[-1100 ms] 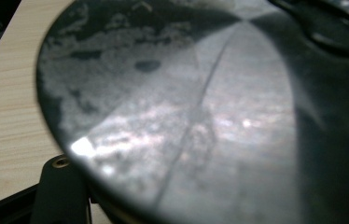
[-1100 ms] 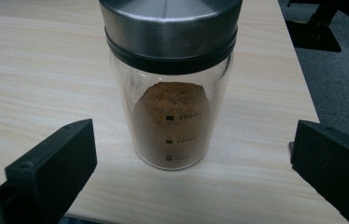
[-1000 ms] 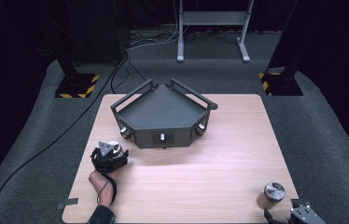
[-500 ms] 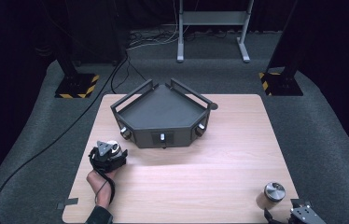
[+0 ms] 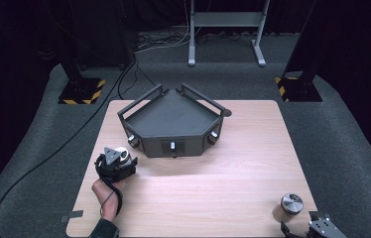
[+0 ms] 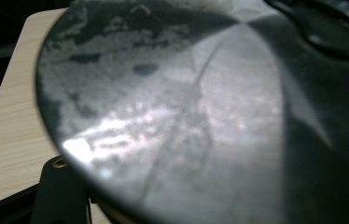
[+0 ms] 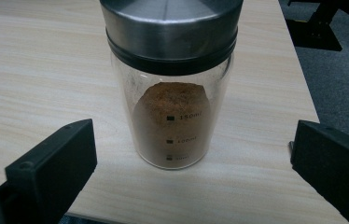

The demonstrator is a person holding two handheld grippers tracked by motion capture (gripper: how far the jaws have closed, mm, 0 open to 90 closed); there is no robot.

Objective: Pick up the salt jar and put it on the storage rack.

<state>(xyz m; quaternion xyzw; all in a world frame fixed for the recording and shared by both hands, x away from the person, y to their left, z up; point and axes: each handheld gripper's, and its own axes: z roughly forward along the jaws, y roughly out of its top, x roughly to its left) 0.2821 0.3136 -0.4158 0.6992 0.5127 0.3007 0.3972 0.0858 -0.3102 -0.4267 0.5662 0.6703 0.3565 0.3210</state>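
Observation:
A dark angular tray with raised rails sits at the middle of the wooden table. Just off its front left corner, my left gripper is shut on a jar with a shiny metal lid. In the left gripper view that lid looms very close and blurred, above one black finger. A second glass jar, steel-lidded and about half full of brown powder, stands upright near the table's front right corner. My right gripper is open, its jaws wide on either side of this jar, not touching it.
The table's right edge runs close beside the powder jar, with grey floor beyond. Stand bases with yellow-black tape and cables lie on the floor behind the table.

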